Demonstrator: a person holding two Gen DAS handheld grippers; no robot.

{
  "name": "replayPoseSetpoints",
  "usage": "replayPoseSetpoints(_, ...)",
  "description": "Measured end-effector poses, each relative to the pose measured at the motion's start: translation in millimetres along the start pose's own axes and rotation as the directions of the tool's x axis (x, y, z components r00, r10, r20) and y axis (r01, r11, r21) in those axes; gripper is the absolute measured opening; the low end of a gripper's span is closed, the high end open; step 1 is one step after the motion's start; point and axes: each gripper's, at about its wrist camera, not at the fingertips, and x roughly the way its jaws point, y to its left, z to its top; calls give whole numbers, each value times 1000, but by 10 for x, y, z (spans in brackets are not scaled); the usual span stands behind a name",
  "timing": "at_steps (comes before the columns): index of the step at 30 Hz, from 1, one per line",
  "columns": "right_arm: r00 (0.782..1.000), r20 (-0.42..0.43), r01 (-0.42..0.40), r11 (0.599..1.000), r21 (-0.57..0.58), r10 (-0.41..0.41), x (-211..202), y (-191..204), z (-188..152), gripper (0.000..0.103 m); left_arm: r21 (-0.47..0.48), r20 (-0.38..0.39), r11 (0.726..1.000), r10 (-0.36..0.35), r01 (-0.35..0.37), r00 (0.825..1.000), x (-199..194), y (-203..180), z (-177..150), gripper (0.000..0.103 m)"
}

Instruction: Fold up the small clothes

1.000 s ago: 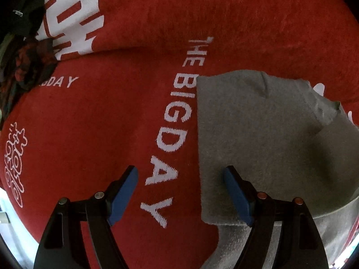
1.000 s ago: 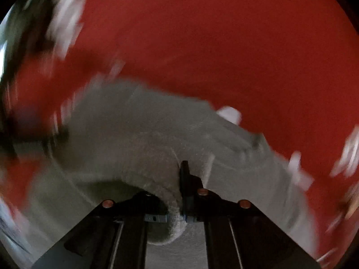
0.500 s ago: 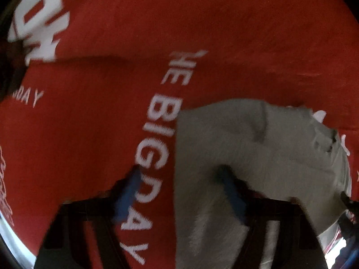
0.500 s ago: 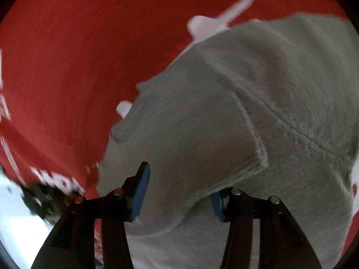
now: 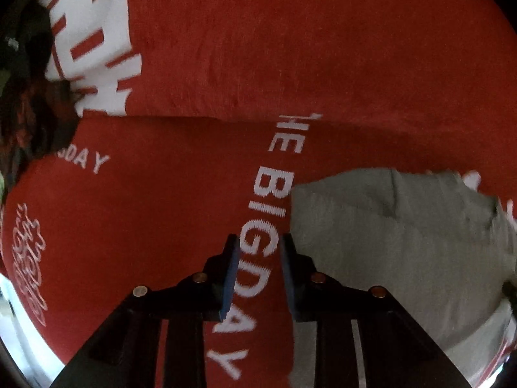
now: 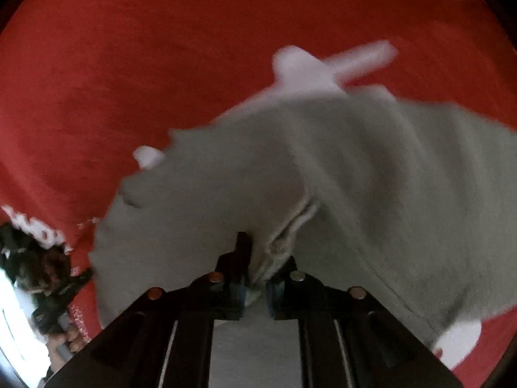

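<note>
A small grey garment (image 5: 400, 236) lies on a red blanket (image 5: 161, 200) printed with white letters. In the left wrist view my left gripper (image 5: 258, 249) hovers just left of the garment's left edge, its jaws narrowed to a small gap with nothing between them. In the right wrist view my right gripper (image 6: 257, 268) is shut on a stitched hem of the grey garment (image 6: 339, 168), and the cloth bunches up around the fingers. The view is motion-blurred.
The red blanket (image 6: 161, 64) covers nearly the whole surface. A dark patterned heap (image 5: 29, 97) sits at the far left; it also shows in the right wrist view (image 6: 38, 268). A pale floor strip (image 5: 13, 317) runs along the lower left edge.
My left gripper has slid left off the grey garment and its jaws have narrowed. My right gripper was open over the hem half a second ago and has shut on it.
</note>
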Motion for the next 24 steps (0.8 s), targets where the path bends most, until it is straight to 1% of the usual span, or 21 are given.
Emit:
replayPoseSetpoints(1,999,2,35,999,-9,-35,-41,-6,-35,18,34,3,999,-5,5,1000,-71,-16,-53,30)
replayPoseSetpoints(3,994,9,107,994,-19,-107,-148,-13,-119,21,69,3,997,-24,24,1000,-184,-23,-140,58)
replayPoseSetpoints(4,992,12,127,992,-14,-127,-194,-12,-157,21,79,12,996,-38,37,999,-255,-47,-190,71)
replayPoseSetpoints(5,991,18,134,991,-6,-134,-253,-19,-186,21,90,29,994,-67,64,997,-343,-68,-226,71)
replayPoseSetpoints(7,993,53,103,995,-4,-103,-368,8,-242,21,141,32,984,-118,113,992,-459,-231,-303,71)
replayPoseSetpoints(8,993,70,93,995,-17,-92,-410,40,-232,21,164,31,980,-122,115,992,-408,-288,-222,72)
replayPoseSetpoints(10,992,92,88,994,-71,-82,-443,159,-166,21,220,21,969,-116,108,993,-365,-460,-273,72)
replayPoseSetpoints(11,992,93,91,991,-93,-82,-410,221,-135,21,234,12,967,-106,100,994,-356,-545,-348,72)
replayPoseSetpoints(13,993,85,94,989,-118,-84,-297,317,-66,21,243,-16,966,-88,89,996,-226,-674,-385,72)
replayPoseSetpoints(14,992,81,103,986,-127,-93,-237,341,-50,21,241,-29,968,-67,72,997,-137,-681,-438,72)
replayPoseSetpoints(15,990,69,129,982,-139,-120,-159,349,-49,21,243,-40,969,-32,41,999,-48,-679,-489,73)
replayPoseSetpoints(16,987,47,161,976,-144,-156,-69,329,-68,21,233,-29,971,-37,42,999,-39,-659,-522,80)
replayPoseSetpoints(17,984,24,178,974,-139,-176,11,293,-94,19,214,-3,976,-44,44,999,-55,-603,-537,85)
replayPoseSetpoints(18,988,30,154,980,-123,-152,5,219,-129,18,205,-12,978,-41,42,999,-46,-551,-546,85)
replayPoseSetpoints(19,991,49,126,986,-109,-122,-53,154,-158,18,193,-24,979,-55,59,998,-43,-487,-551,85)
replayPoseSetpoints(21,992,39,126,988,-89,-123,-131,47,-205,18,184,-33,981,-51,56,998,-43,-407,-555,85)
replayPoseSetpoints(23,989,10,149,987,-54,-148,-168,-76,-252,21,191,-37,981,-33,40,999,-62,-361,-547,85)
replayPoseSetpoints(24,995,7,105,994,-22,-104,-225,-167,-281,21,194,-40,981,-20,28,999,-76,-361,-544,85)
